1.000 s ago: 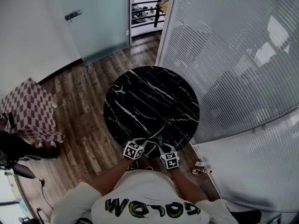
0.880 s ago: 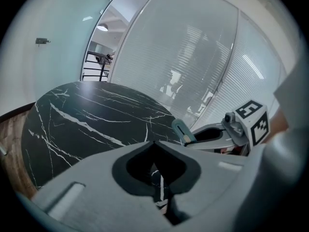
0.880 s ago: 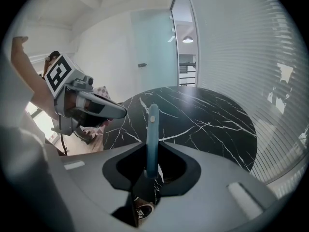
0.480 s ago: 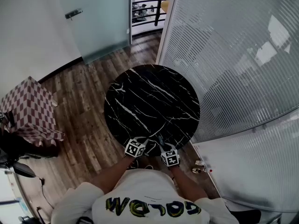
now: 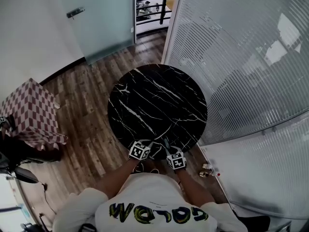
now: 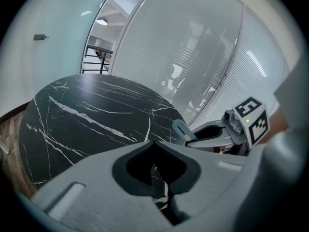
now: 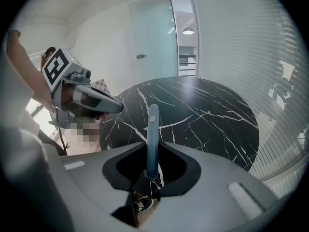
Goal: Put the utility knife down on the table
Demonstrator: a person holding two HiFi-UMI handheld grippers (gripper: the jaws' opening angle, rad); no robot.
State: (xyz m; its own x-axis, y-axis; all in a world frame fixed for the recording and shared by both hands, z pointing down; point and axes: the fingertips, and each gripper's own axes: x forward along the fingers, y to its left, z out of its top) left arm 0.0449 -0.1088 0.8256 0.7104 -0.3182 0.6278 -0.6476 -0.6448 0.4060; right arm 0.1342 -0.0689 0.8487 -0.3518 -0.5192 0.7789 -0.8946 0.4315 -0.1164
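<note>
My right gripper (image 7: 152, 170) is shut on a blue-grey utility knife (image 7: 152, 138), which stands up between the jaws and points out over the round black marble table (image 7: 207, 112). In the head view the right gripper (image 5: 167, 149) and the knife (image 5: 164, 143) hang at the table's (image 5: 154, 105) near edge. The left gripper (image 5: 148, 148) is just to their left. In the left gripper view the jaws of the left gripper (image 6: 159, 190) are together with nothing between them. The knife tip (image 6: 182, 130) shows to their right.
A frosted ribbed glass wall (image 5: 241, 66) curves close round the table's right side. A checkered covered box (image 5: 29, 112) stands on the wood floor at the left. Small bottles (image 5: 208, 170) lie on the floor by the wall. A glass door (image 5: 104, 23) is beyond.
The right gripper with the knife has sunk a little toward the table's near edge. The left gripper has hardly moved. Both grips are unchanged.
</note>
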